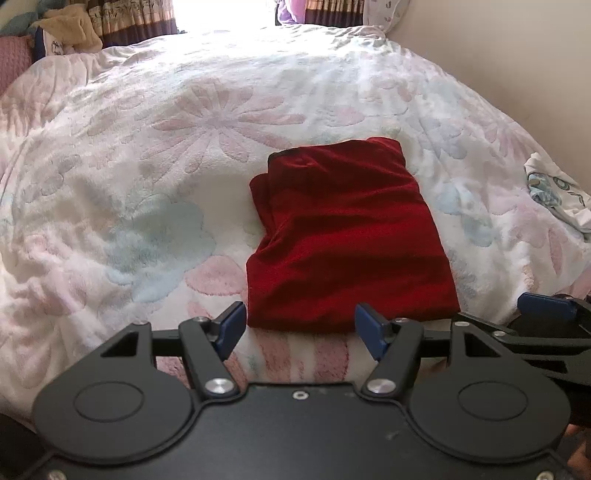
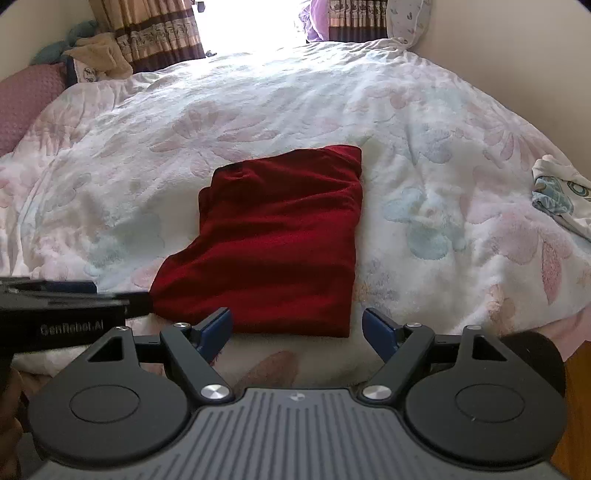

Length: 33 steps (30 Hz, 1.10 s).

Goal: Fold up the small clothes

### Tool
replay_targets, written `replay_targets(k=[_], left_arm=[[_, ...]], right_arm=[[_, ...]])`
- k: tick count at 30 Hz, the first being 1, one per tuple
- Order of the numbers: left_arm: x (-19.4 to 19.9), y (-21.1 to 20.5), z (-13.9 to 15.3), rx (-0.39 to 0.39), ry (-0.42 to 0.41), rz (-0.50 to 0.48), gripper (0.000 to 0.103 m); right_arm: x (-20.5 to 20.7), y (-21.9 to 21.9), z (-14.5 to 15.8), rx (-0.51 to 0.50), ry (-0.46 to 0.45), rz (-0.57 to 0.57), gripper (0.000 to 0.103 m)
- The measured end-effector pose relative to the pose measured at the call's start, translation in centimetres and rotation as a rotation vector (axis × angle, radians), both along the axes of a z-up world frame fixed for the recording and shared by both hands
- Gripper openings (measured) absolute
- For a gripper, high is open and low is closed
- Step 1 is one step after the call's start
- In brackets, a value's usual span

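Note:
A dark red garment lies folded into a rough rectangle on the flowered bedspread; it also shows in the right wrist view. My left gripper is open and empty, just short of the garment's near edge. My right gripper is open and empty at the garment's near edge too. The right gripper's blue pad shows at the right in the left wrist view. The left gripper's body shows at the left in the right wrist view.
A white and blue patterned cloth lies crumpled at the bed's right edge, also in the right wrist view. Pillows and plush items sit at the far left by the curtains. A wall runs along the right.

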State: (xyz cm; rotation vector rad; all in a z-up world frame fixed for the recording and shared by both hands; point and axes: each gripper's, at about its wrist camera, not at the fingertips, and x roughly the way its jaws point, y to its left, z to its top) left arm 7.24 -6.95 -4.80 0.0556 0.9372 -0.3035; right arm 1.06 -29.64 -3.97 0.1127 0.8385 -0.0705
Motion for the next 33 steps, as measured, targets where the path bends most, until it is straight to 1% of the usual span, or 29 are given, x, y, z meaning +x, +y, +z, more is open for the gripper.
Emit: replay_targets(k=[7,33], left_arm=[[-0.23,-0.38,-0.38,0.022,0.006,-0.014,0.067],[-0.54,-0.02,-0.17,0.021,-0.007,-0.015,0.067]], right_arm=[[-0.33,0.47,-0.08,-0.001,-0.001,0.007,0.094],[-0.66,0.41,0.01,0.001,-0.007,-0.001,0.094]])
